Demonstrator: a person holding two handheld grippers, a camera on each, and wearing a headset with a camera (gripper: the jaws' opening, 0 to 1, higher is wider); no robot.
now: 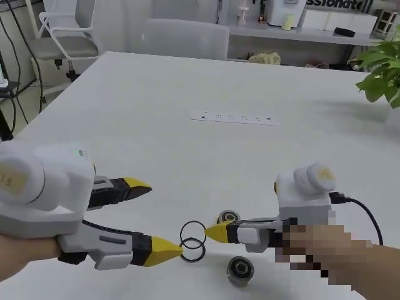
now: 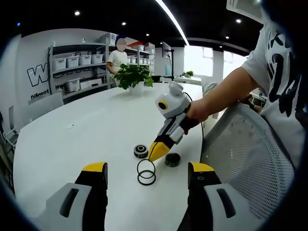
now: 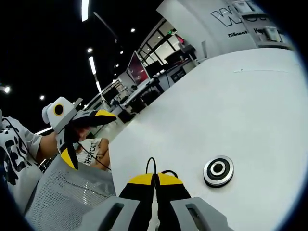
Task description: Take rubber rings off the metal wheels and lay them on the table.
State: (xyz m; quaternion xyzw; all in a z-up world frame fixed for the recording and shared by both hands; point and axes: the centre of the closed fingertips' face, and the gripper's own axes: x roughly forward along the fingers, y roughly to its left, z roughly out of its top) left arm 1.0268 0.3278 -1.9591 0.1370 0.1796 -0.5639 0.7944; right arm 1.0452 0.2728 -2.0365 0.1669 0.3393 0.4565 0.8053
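Rubber ring pinched by shut right fingers; left fingers wide apart; table open beyond.

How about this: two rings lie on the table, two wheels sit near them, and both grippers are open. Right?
Not quite. The right gripper is shut, its yellow tips together in the right gripper view; only the left gripper is open. Two rings do lie on the table, with two wheels near them.

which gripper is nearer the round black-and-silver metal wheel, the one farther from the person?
Right. The right gripper has its shut tips right beside the wheel, on its near side; the left gripper, open, is well off to the left.
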